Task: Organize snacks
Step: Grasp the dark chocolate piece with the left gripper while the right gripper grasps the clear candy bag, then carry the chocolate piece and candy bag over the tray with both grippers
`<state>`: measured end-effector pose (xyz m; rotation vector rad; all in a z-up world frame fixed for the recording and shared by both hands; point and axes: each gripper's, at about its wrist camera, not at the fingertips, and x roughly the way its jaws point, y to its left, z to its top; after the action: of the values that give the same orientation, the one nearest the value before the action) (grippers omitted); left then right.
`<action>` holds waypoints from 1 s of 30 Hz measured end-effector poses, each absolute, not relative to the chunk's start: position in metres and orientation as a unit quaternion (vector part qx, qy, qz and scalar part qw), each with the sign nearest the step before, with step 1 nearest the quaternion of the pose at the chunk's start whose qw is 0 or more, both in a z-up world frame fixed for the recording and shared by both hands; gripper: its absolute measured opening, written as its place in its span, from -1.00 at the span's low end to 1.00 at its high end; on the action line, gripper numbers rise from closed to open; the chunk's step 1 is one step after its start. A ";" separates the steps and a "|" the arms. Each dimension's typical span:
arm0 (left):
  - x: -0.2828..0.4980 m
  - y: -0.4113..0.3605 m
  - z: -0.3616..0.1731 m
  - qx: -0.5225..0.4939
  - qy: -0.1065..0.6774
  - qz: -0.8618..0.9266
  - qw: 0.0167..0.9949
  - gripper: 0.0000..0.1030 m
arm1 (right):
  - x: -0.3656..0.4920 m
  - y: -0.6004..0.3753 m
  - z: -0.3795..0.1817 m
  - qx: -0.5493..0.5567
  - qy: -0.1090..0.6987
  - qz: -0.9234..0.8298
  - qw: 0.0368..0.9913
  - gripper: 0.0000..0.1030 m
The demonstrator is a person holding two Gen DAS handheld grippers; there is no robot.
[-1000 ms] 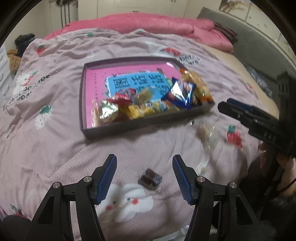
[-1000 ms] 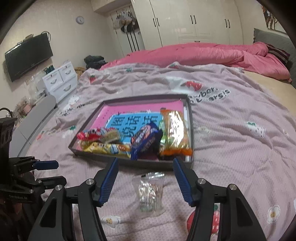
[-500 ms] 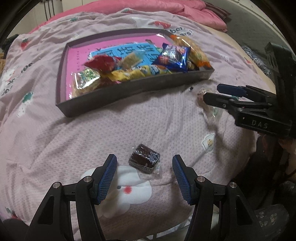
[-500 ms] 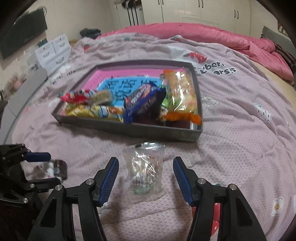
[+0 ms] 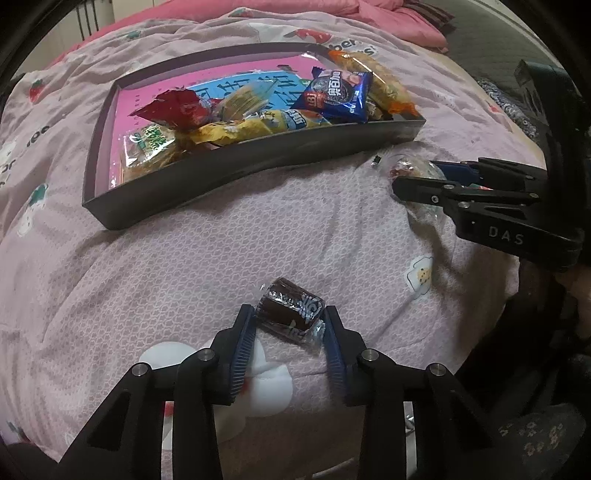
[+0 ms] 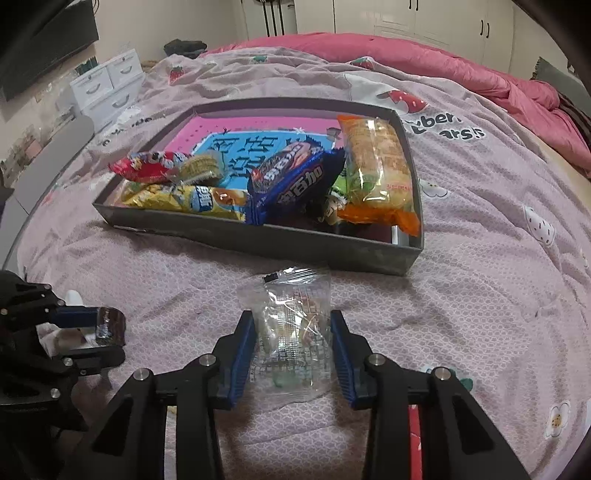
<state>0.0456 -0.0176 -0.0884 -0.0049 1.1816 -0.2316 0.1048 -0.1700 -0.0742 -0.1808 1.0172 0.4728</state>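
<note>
A grey tray with a pink and blue liner lies on the bed and holds several snack packs; it also shows in the right wrist view. My left gripper is shut on a small brown chocolate snack lying on the blanket, also seen in the right wrist view. My right gripper is closed around a clear plastic snack packet on the blanket just in front of the tray; from the left wrist view the right gripper is at the tray's right corner.
The bed has a lilac patterned blanket and a pink quilt at the back. White drawers stand at the left, wardrobes behind. A blue cookie pack leans over the tray's front wall.
Both grippers have moved down and forward onto their snacks and closed: the left onto the brown chocolate snack, the right onto the clear packet.
</note>
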 end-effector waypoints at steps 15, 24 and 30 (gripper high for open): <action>0.045 -0.011 -0.028 -0.033 0.483 -0.120 0.867 -0.27 | 0.097 -0.182 -0.021 -0.015 0.394 0.262 0.881 -0.23; 0.059 -0.009 -0.009 -0.047 0.465 -0.113 0.877 -0.27 | 0.099 -0.185 -0.013 -0.002 0.376 0.265 0.888 -0.23; 0.070 -0.008 0.001 -0.054 0.450 -0.108 0.885 -0.27 | 0.102 -0.187 -0.007 0.003 0.360 0.268 0.894 -0.23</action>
<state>0.0703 -0.0083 0.0006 -0.1126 0.9358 -0.2245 0.1019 -0.1874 -0.0074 0.0053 0.7472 0.5557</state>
